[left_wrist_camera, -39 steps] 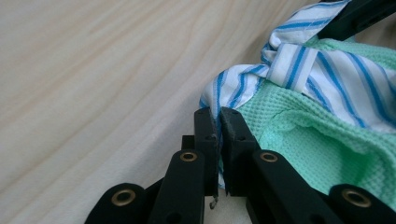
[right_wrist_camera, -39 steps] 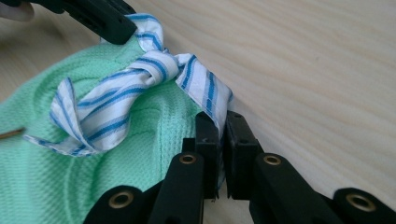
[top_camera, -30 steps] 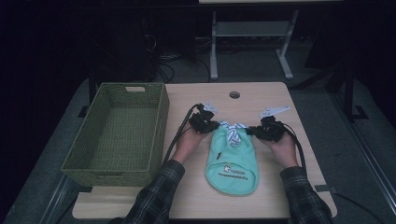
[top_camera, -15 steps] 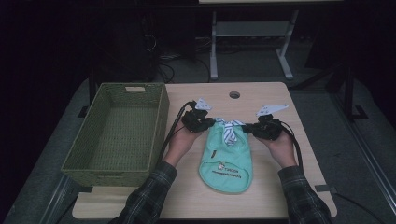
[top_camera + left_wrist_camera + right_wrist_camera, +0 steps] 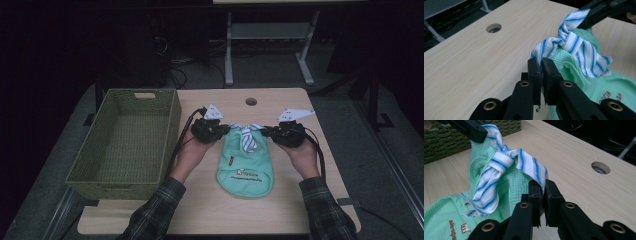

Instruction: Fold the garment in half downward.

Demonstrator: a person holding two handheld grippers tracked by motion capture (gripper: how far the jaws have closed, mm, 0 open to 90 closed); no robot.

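- The green woven basket (image 5: 125,142) stands at the left of the worktop (image 5: 300,200), just beside the person's left forearm; its long axis runs from the near edge away to the far edge, and nothing can be seen inside it.
- The left gripper (image 5: 212,131) holds the left upper corner of the small mint-green garment (image 5: 246,167); in the left gripper view its jaws are pressed together on the striped collar (image 5: 571,46) and the green knit edge beneath it.
- The garment hangs between the two grippers near the middle of the worktop. Its collar end points to the far edge and its rounded hem, with the printed lettering, lies nearest the person, so its long axis runs near to far, parallel with the basket.
- The blue-and-white necktie (image 5: 248,140) drops down the middle of the garment's front.
- The right gripper (image 5: 282,135) pinches the right end of the collar, jaws shut on the cloth.
- I judge the basket to be the likely goal: it lies to the left of the garment, so the left hand is nearer and both would have to carry leftward together.
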